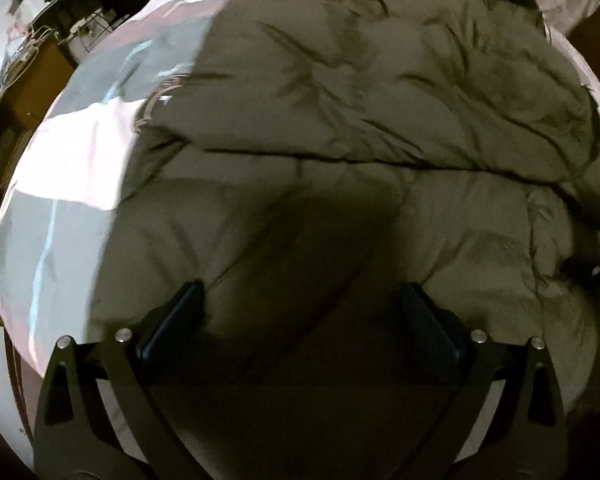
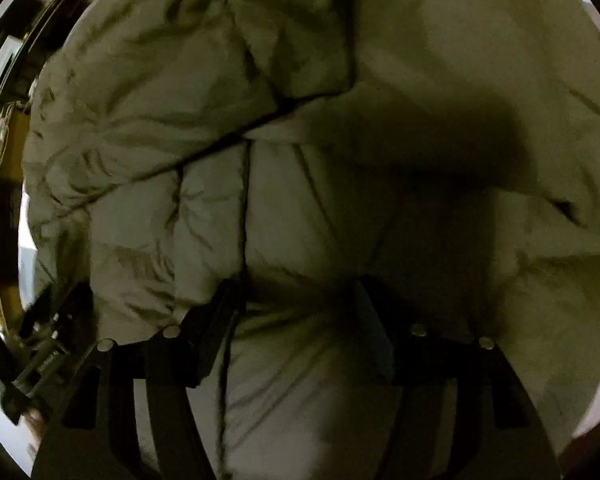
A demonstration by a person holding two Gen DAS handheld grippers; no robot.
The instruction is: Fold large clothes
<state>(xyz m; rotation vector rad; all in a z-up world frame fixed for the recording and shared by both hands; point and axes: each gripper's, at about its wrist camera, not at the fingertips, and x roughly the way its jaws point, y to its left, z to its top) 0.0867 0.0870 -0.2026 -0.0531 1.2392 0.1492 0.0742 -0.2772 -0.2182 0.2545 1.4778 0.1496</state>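
A large olive-green padded coat (image 1: pixel 340 128) lies on a bed, with one part folded over across its middle and dark fur trim at the top right. My left gripper (image 1: pixel 300 300) is open and empty, its jaws wide apart just above the coat's lower part. In the right wrist view the same coat (image 2: pixel 160 128) fills the frame. My right gripper (image 2: pixel 296 300) has its fingers partly apart with a puffy fold of the coat between them; whether they press on it is unclear.
The bed sheet (image 1: pixel 60 168) is pale pink and grey, showing left of the coat. Dark furniture and a brown floor (image 1: pixel 28 80) lie beyond the bed's left edge. The other gripper's black frame (image 2: pixel 44 340) shows at the lower left.
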